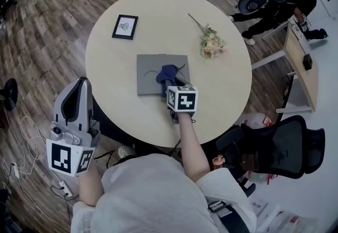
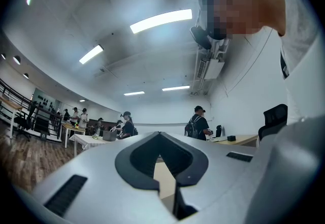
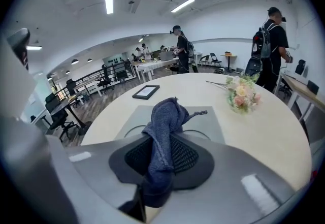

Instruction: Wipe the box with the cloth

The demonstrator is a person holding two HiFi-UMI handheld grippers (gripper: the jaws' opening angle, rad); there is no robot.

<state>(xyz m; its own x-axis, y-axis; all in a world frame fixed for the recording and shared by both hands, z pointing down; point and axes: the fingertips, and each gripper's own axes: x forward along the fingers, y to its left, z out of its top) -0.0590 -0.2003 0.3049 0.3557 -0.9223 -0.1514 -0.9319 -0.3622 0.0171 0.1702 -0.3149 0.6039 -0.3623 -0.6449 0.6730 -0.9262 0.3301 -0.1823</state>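
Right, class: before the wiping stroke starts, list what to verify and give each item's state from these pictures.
1. Cloth clamped in right gripper: ok.
2. Cloth over the box: ok.
3. Cloth pressed flat on the box: cannot tell.
4. Flowers and frame apart from the box: ok.
5. Left gripper steadying the box: not ok; it is shut, empty and off the table.

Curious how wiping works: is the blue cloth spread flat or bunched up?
Bunched up: the cloth stands crumpled, pinched between the right gripper's jaws, over the grey box.
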